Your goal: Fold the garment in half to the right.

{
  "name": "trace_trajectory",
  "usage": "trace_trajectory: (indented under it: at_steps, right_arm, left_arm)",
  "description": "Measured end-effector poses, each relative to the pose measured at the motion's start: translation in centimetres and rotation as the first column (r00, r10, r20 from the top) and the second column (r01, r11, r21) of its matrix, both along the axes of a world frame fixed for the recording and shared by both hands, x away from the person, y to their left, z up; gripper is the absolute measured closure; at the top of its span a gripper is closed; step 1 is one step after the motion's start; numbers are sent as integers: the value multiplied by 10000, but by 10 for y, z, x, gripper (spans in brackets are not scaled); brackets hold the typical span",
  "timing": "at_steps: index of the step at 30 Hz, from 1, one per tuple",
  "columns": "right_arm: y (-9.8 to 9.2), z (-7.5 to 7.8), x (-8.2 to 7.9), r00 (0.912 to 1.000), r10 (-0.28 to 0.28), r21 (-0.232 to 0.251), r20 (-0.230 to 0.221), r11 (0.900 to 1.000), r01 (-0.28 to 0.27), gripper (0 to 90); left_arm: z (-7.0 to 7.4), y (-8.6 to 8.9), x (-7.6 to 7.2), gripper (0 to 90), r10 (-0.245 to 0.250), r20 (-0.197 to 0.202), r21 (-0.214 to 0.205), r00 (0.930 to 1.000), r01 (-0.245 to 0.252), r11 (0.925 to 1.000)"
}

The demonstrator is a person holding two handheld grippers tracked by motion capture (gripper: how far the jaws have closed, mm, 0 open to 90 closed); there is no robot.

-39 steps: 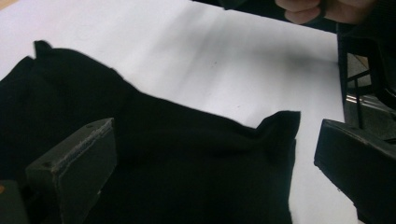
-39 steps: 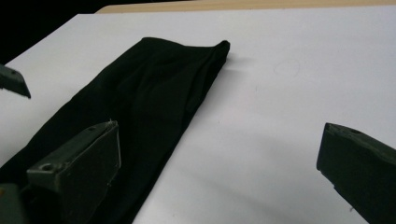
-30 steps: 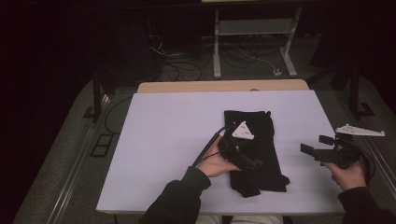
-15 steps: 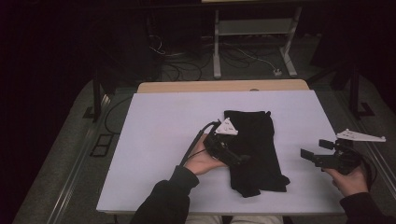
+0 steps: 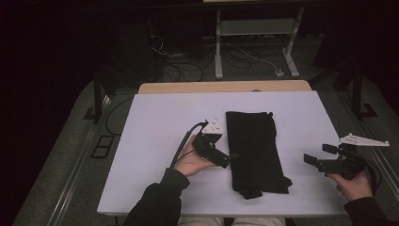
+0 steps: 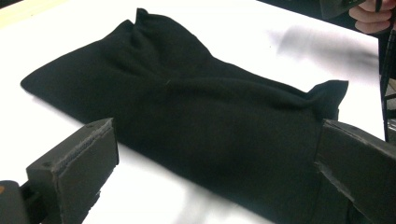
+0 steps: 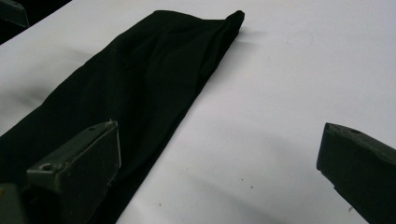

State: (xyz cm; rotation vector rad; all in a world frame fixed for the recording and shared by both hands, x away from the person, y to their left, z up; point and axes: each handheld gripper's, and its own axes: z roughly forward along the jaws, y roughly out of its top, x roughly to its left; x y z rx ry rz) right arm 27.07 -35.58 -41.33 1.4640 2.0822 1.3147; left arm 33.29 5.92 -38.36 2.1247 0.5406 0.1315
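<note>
Black folded cloth lies flat on the white bench, centre-right of the high view, long axis running up-frame, near end flared and uneven at lower centre. Your left claw sits at the cloth's left edge, tip about touching the fabric, jaws spread wide; in the left gripper view the cloth spans the gap between them, so you look lined up to pinch that long edge, probably for a fold or a straightening pull. Your right claw hangs near the right border of the frame, well apart from the cloth, jaws also apart and holding nothing; its own view shows the cloth in the left half and bare bench between the jaws, which reads as waiting. Versus half a second ago: your left claw has shifted down-frame along the cloth's left edge; the right has barely moved; the cloth lies unchanged.
</note>
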Motion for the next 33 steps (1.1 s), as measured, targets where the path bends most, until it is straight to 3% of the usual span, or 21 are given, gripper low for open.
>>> trace_trajectory:
  at_steps: [12,16,33]
  right_arm:
    - [1,-2,-1,10000,44,-31,-37,10000,-44,0]
    - [2,-3,-1,9999,78,-68,-125,9999,-78,0]
    - [1,-4,-1,9998,76,-113,-179,9999,-78,0]
  left_arm:
    - [-5,27,-1,0,460,-52,55,9989,-460,9989]
    - [-4,37,0,0,602,-31,-91,9982,-602,9981]
    - [-2,67,-1,0,1099,26,-35,9939,-1099,9939]
